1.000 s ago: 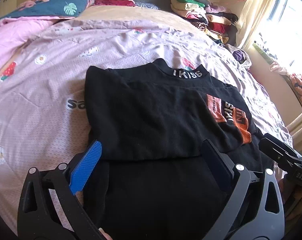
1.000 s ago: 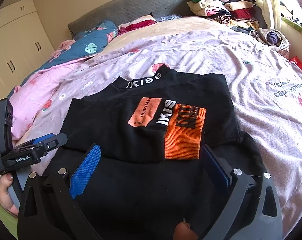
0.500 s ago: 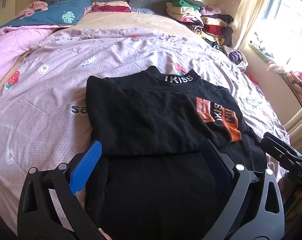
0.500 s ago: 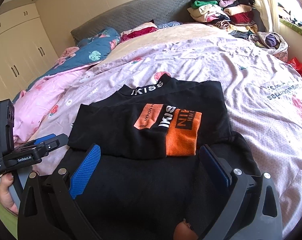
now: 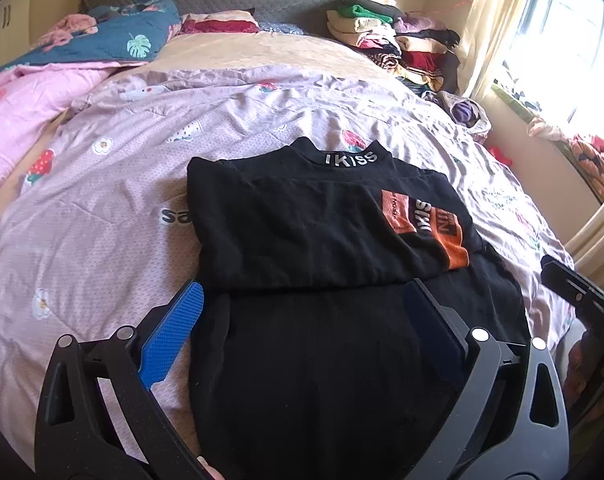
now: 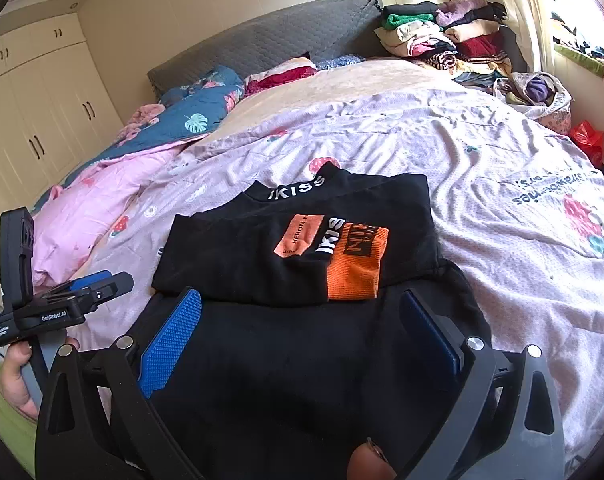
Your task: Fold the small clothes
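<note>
lying flat on a lilac printed bedsheet (image 5: 102, 208), a black top (image 5: 309, 232) with white "ikiss" lettering on the collar, upper half already folded over so an orange patch (image 6: 353, 268) faces up near the fold edge; lower half spread toward the cameras, near edge hidden under both tools. hovering over that lower half, the left gripper (image 5: 302, 308), jaws spread wide, blue-ribbed fingers (image 5: 170, 336) straddling the dark cloth with nothing pinched between them. same for the right gripper (image 6: 302, 312): jaws parted wide, 2 fingers either side of the black fabric, clamping nothing. cannot tell whether the fingertips touch the cloth. seen in the right wrist view, the left tool's black body at the left edge, held in a bare hand (image 6: 14, 376). farther back, a pink quilt (image 5: 18, 108) and a teal leaf-print blanket (image 6: 198, 116) beside a grey padded headboard (image 6: 270, 36). stacked in the far corner by a sunlit window, a pile of folded clothes (image 6: 441, 36). white wardrobe doors (image 6: 34, 112) along the left wall.
</note>
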